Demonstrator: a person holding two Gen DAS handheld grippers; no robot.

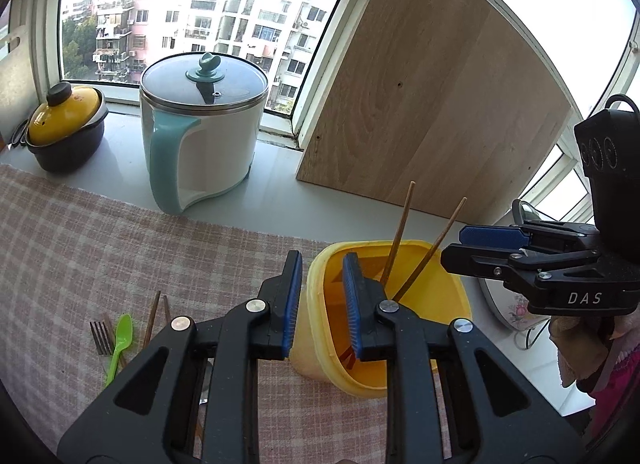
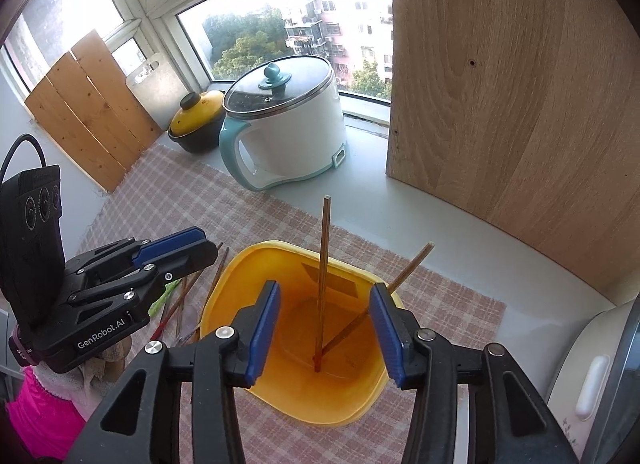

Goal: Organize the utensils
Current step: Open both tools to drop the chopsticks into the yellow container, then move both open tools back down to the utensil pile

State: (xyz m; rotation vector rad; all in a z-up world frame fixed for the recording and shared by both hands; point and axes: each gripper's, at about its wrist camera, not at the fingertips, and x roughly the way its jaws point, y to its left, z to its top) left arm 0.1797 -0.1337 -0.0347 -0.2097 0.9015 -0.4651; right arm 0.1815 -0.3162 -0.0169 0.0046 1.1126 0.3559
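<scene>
left gripper (image 1: 320, 304): jaws apart, straddling the near wall of the yellow holder (image 1: 436, 328), holding nothing.
right gripper (image 2: 324, 328): spread wide above the holder, empty.
chopsticks (image 2: 323, 276): two thin wooden sticks leaning inside it.
cloth (image 1: 120, 248): pink check weave; green spoon (image 1: 120, 340), fork (image 1: 100, 338) lying left.

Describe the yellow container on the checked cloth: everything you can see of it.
The yellow container is an open-topped tub of what looks like plastic, with rounded corners, a rolled rim and an orange-tinted inside. It stands upright on the pink checked cloth. Two wooden chopsticks stand in it, one nearly upright, the other leaning on the rim. The left gripper straddles its near-left wall, one finger inside, one outside; contact is unclear. The right gripper hangs open above its mouth.
</scene>
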